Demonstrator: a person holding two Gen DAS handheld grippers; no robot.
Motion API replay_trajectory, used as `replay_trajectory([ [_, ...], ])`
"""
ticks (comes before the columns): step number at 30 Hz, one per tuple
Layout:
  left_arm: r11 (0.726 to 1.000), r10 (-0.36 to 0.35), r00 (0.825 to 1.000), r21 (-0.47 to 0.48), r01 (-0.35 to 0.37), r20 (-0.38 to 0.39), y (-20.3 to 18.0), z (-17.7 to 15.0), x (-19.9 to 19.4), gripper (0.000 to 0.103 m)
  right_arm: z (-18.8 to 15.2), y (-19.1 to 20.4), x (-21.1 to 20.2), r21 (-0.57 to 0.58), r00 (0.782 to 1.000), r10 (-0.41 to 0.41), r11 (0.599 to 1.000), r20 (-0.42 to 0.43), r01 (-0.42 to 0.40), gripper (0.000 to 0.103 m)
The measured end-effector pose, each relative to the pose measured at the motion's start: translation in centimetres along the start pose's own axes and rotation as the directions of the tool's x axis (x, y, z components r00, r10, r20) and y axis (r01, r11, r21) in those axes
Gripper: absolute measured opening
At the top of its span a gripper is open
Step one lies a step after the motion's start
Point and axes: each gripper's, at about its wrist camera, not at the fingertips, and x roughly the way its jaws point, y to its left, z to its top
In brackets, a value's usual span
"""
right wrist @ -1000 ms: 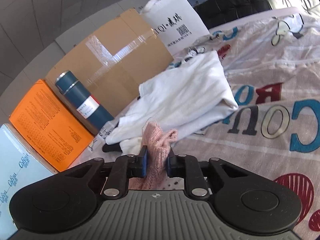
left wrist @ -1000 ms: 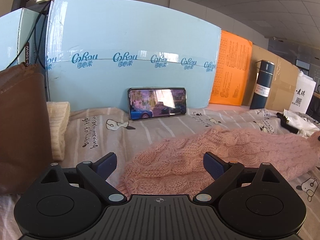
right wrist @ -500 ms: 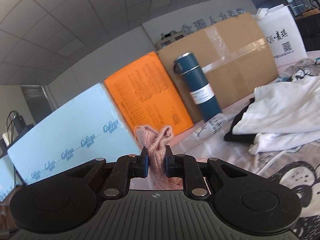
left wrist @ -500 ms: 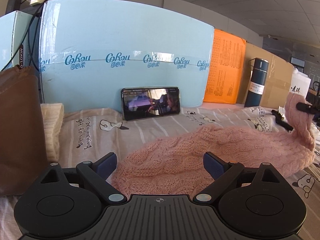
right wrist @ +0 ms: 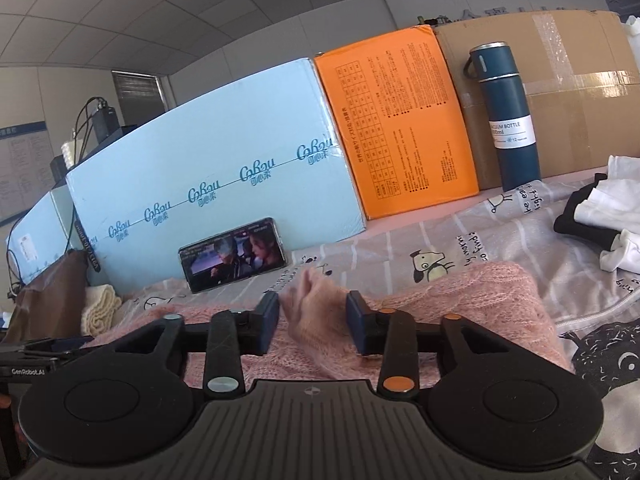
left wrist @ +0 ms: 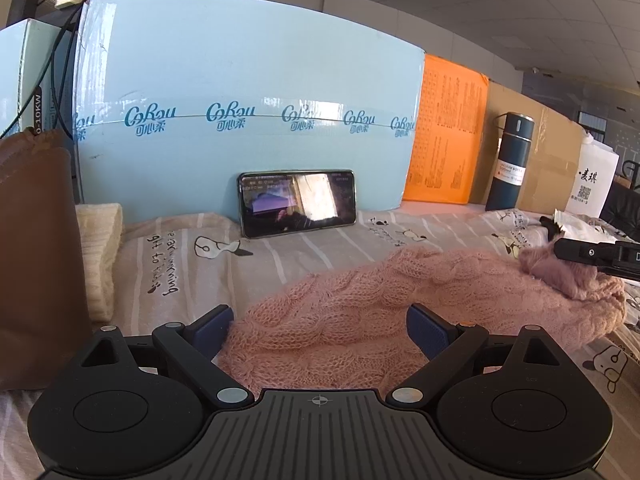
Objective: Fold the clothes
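A pink cable-knit sweater (left wrist: pixel 400 300) lies on the printed bedsheet (left wrist: pixel 312 248). My left gripper (left wrist: pixel 320 328) is open and low over its near end, fingers either side of the knit. My right gripper (right wrist: pixel 313 322) is open, its jaws spread around the sweater's loose end (right wrist: pixel 320 312), which has dropped back onto the body of the sweater (right wrist: pixel 480 292). In the left wrist view the right gripper's finger (left wrist: pixel 588 254) shows at the right edge, over the folded-back end.
A phone (left wrist: pixel 298 202) playing video leans on a light blue box (left wrist: pixel 248 112). An orange box (left wrist: pixel 448 136), a cardboard box (right wrist: pixel 560 92) and a blue bottle (right wrist: pixel 506 112) stand behind. White and black clothes (right wrist: pixel 600 216) lie right. A brown garment (left wrist: pixel 36 248) and cream knit (left wrist: pixel 100 256) lie left.
My right gripper carried the sweater's end leftward over the sweater, lowered it and opened, letting it go. The left gripper stayed open and almost still.
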Motion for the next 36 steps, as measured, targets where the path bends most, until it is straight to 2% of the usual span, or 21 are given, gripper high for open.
replay_trajectory([
  [6,1.000,-0.001,1.000,-0.001,0.001,0.000,0.0,0.0,0.0,0.095,-0.4,0.8,0.4,-0.036,0.997,0.049,0.998,-0.056,-0.051,0.048],
  [10,1.000,-0.001,1.000,-0.002,0.001,-0.002,0.0,0.0,0.0,0.095,-0.8,0.8,1.1,-0.033,0.991,0.065,0.997,-0.115,-0.069,0.062],
  [13,1.000,-0.002,1.000,-0.003,0.002,-0.002,0.0,0.0,0.1,0.095,-1.1,0.7,1.6,-0.027,0.986,0.069,0.997,-0.154,-0.075,0.064],
  [17,1.000,-0.002,1.000,-0.004,0.002,-0.002,0.0,0.0,0.1,0.095,-0.9,0.2,0.9,0.010,0.989,0.091,0.996,-0.119,-0.090,0.064],
  [20,1.000,-0.002,1.000,-0.006,0.002,-0.002,0.1,0.0,0.1,0.095,-0.2,-0.4,-0.5,0.051,0.995,0.096,0.994,-0.033,-0.094,0.068],
  [22,1.000,-0.002,1.000,-0.007,0.002,-0.002,0.1,0.0,0.1,0.095,0.3,-1.1,-1.7,0.088,0.998,0.054,0.994,0.041,-0.058,0.075],
  [25,1.000,-0.001,1.000,-0.008,0.001,-0.002,0.1,0.0,0.1,0.095,0.8,-2.5,-3.1,0.142,0.991,-0.072,0.988,0.114,0.055,0.083],
  [28,1.000,-0.001,1.000,-0.011,0.001,-0.004,0.1,0.0,0.1,0.095,0.9,-4.7,-3.9,0.270,0.976,-0.201,0.947,0.082,0.172,0.087],
  [32,1.000,-0.001,1.000,-0.013,0.001,-0.008,0.2,0.0,0.2,0.095,0.1,-8.0,-4.7,0.435,0.942,-0.337,0.849,0.006,0.300,0.089],
  [33,1.000,-0.001,1.000,-0.013,0.001,-0.008,0.2,0.0,0.2,0.095,-0.2,-8.6,-4.7,0.460,0.935,-0.355,0.828,-0.015,0.321,0.089],
  [36,1.000,0.001,1.000,-0.014,-0.001,-0.006,0.2,0.0,0.1,0.095,-0.7,-9.6,-4.2,0.503,0.941,-0.332,0.803,-0.065,0.319,0.089],
])
